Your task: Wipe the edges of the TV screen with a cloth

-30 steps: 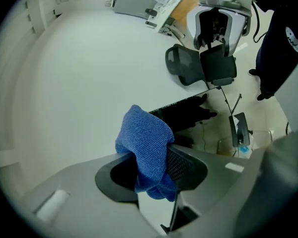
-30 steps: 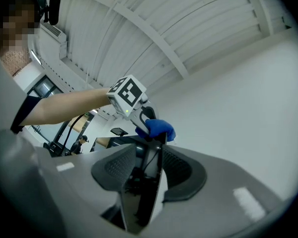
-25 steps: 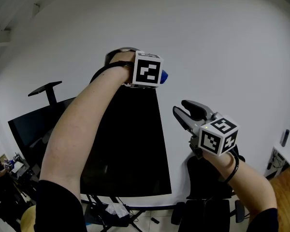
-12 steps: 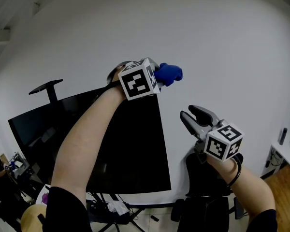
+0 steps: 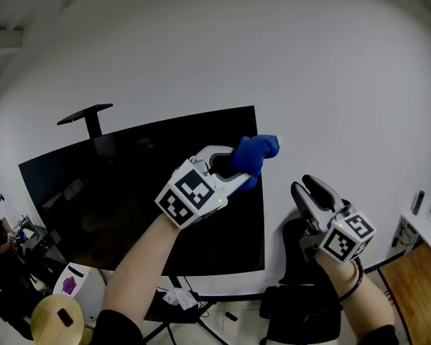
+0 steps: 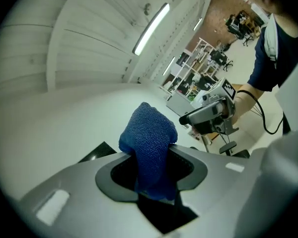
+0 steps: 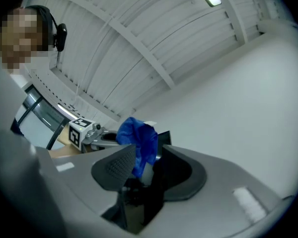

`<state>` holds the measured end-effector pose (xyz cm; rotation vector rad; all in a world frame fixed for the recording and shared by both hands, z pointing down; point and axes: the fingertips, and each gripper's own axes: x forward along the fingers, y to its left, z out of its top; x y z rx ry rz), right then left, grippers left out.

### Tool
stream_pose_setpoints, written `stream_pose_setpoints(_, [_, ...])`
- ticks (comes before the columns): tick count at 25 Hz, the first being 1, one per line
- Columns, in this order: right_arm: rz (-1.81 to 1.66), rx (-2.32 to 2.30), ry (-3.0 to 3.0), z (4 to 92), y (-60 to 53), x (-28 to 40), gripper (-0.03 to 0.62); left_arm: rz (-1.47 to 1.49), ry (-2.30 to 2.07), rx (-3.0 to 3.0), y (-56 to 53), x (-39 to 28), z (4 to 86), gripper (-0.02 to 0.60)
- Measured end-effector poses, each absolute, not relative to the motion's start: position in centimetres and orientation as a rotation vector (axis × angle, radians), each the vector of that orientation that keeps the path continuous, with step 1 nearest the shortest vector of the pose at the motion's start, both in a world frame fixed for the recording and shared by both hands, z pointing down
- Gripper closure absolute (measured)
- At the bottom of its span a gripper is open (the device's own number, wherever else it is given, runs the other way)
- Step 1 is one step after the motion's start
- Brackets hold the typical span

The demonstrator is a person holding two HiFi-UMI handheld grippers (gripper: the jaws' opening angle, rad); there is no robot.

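Against the white wall (image 5: 330,85), head view: the left gripper (image 5: 233,169) holds a blue cloth (image 5: 253,153) over the TV screen (image 5: 129,192)'s right edge, with the right gripper (image 5: 312,192) at four o'clock from it.

Left gripper view: jaws clamped on the cloth.

Right gripper view: jaws apart, empty. At eleven o'clock beyond them, the cloth's white label (image 7: 149,129) is too small to read.

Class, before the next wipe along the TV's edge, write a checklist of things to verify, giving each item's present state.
1. Blue cloth clamped in left gripper: ok.
2. Cloth sticks out past the fingers, ready to wipe: ok.
3. Cloth touching the TV at its right edge: cannot tell.
4. Right gripper open, empty, clear of the screen: ok.
5. TV steady on its stand: cannot tell.
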<state>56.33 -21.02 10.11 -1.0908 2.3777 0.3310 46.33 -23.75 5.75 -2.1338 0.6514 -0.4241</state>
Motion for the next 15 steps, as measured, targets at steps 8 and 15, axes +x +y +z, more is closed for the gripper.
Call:
stream_pose_setpoints(8, [0.281, -1.148, 2.425, 18.7, -13.6, 49.0, 0.421, -0.351, 0.747, -2.378, -16.0, 38.1, 22.0, 0.442])
stream_pose_setpoints(15, [0.215, -1.315, 2.510, 28.1, -8.3, 44.4, 0.421, -0.333, 0.844, -2.564, -10.2, 33.2, 33.5, 0.441])
